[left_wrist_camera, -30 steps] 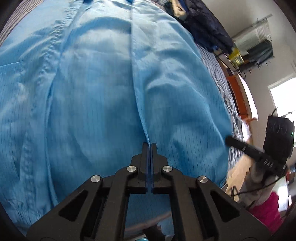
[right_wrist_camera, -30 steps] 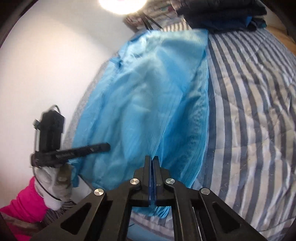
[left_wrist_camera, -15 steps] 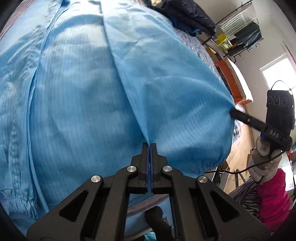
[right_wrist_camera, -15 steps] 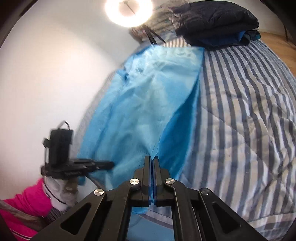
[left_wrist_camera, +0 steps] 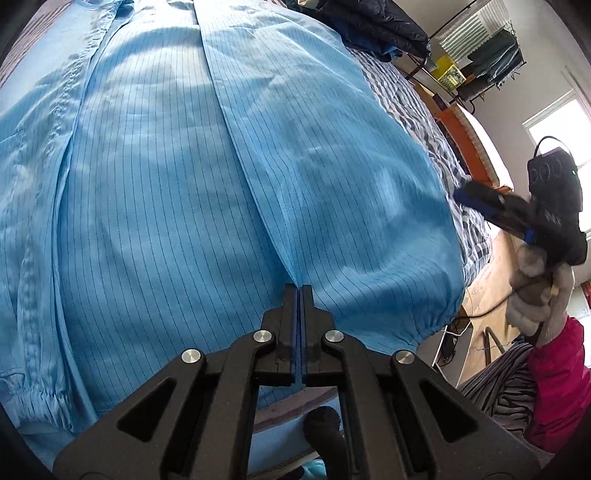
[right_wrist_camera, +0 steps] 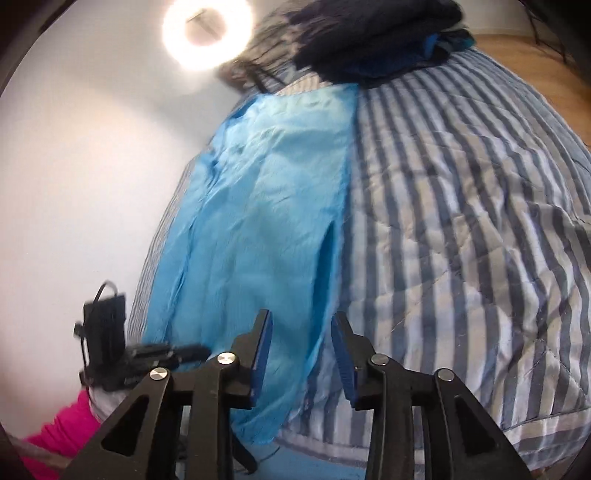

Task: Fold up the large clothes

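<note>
A large light-blue pinstriped garment point(left_wrist_camera: 155, 177) lies spread on a striped bed and fills the left wrist view. My left gripper point(left_wrist_camera: 299, 288) is shut on its fabric at the near end of a long seam. The garment also shows in the right wrist view point(right_wrist_camera: 255, 229), lying along the bed's left side. My right gripper point(right_wrist_camera: 301, 325) is open, its blue-padded fingers apart over the garment's near right edge, holding nothing. The right gripper also shows at the right of the left wrist view point(left_wrist_camera: 476, 195), beside the garment's edge.
The blue-and-white striped duvet point(right_wrist_camera: 461, 229) covers the bed. A pile of dark folded clothes point(right_wrist_camera: 373, 33) sits at the bed's far end. A ring light point(right_wrist_camera: 207, 33) shines on the white wall. A clothes rack point(left_wrist_camera: 484, 48) and wooden floor lie beyond the bed.
My right gripper was shut on the garment's edge and has opened and let it go. The garment has settled flatter on the bed. My left gripper stays shut on the seam.
</note>
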